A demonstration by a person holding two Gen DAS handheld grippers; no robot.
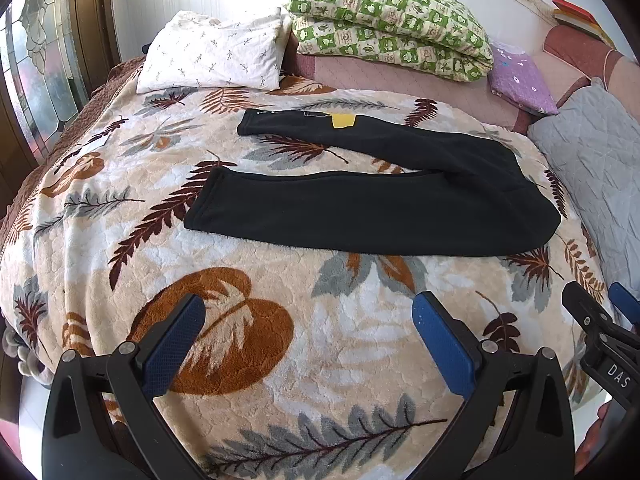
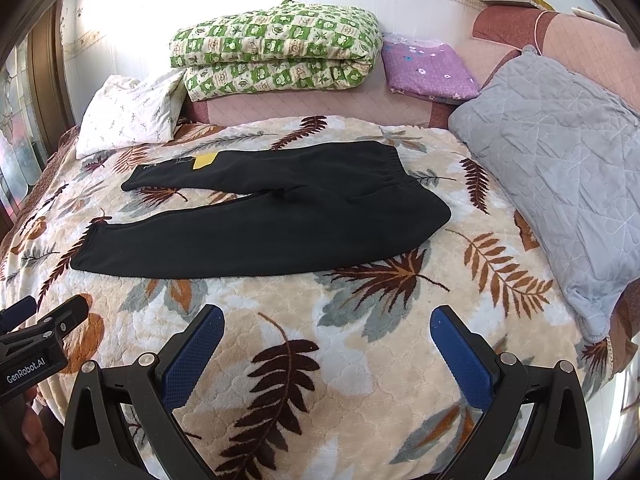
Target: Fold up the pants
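Jaws wide on both: left gripper (image 1: 308,324) and right gripper (image 2: 327,336) hold nothing, side by side above the near part of the leaf-print blanket (image 2: 360,360), fingers pointing toward the far wall. One pair of black pants (image 2: 272,216) lies flat mid-blanket, two legs splayed to the left, waistband right, clear of both grippers. One yellow tag (image 2: 205,161) sits on the far leg. Behind: one white pillow (image 1: 212,56), one green quilt (image 2: 276,52), one purple cloth (image 2: 430,70), one grey pillow (image 2: 560,160).

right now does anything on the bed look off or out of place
One thing: a yellow tag sits on the far leg of the black pants, near its cuff. The legs lie splayed apart, not stacked. Nothing looks spilled or damaged.
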